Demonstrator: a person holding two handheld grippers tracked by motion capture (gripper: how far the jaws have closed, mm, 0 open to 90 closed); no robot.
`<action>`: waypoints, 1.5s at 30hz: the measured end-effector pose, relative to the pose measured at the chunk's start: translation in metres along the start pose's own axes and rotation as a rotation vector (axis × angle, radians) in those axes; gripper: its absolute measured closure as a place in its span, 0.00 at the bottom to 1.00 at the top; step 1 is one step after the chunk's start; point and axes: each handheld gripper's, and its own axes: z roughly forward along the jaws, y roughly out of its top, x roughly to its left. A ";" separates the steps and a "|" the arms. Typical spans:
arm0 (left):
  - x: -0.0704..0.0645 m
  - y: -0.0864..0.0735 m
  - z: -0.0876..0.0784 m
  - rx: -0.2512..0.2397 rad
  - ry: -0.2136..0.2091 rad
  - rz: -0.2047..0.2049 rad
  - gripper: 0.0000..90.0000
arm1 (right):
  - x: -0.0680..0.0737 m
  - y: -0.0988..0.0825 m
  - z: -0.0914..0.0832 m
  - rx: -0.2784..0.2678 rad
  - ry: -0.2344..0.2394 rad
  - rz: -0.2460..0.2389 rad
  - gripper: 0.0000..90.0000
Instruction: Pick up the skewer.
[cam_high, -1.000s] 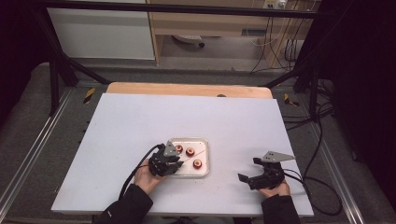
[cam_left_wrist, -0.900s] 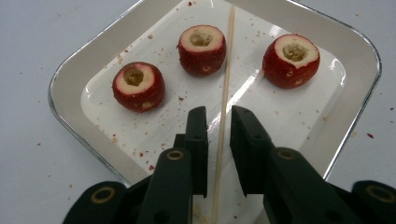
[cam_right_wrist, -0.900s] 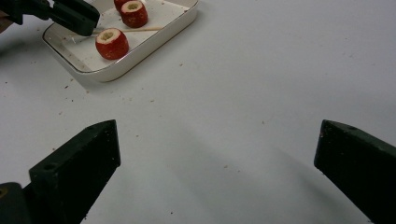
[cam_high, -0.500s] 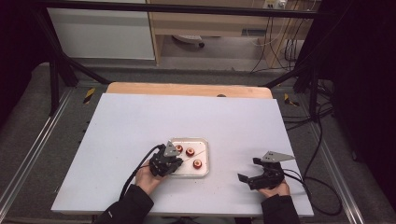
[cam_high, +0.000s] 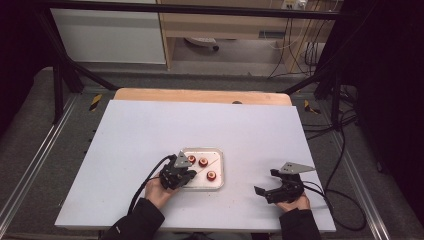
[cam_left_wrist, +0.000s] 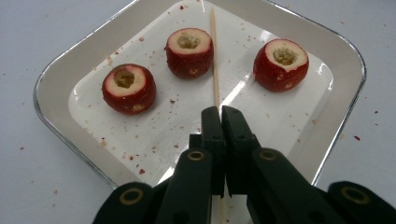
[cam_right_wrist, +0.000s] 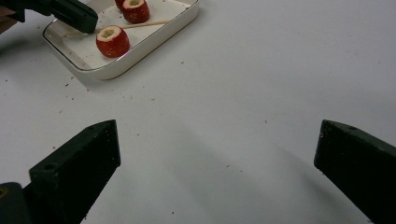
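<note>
Left tongs newly closed on lengthwise skewer

My left gripper's closed black jaws cover the near end of the thin wooden skewer, so the pinch itself is out of sight. In my right gripper view, the white rectangular tray and one cored red fruit run off the top edge.

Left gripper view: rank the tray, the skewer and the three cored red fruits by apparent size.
1. Tray
2. Skewer, long but thin
3. Fruits: left, middle, right look alike; no ranking.
</note>
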 end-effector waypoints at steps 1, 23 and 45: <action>0.000 0.000 -0.001 -0.003 0.002 0.002 0.98 | 0.000 0.000 0.000 0.000 -0.001 -0.001 0.01; -0.002 0.006 -0.029 -0.105 -0.045 -0.015 0.98 | 0.000 0.000 -0.001 -0.008 -0.007 -0.017 0.01; -0.016 0.017 -0.033 -0.103 -0.113 0.033 0.98 | 0.040 0.029 0.011 0.070 -0.067 -0.267 0.02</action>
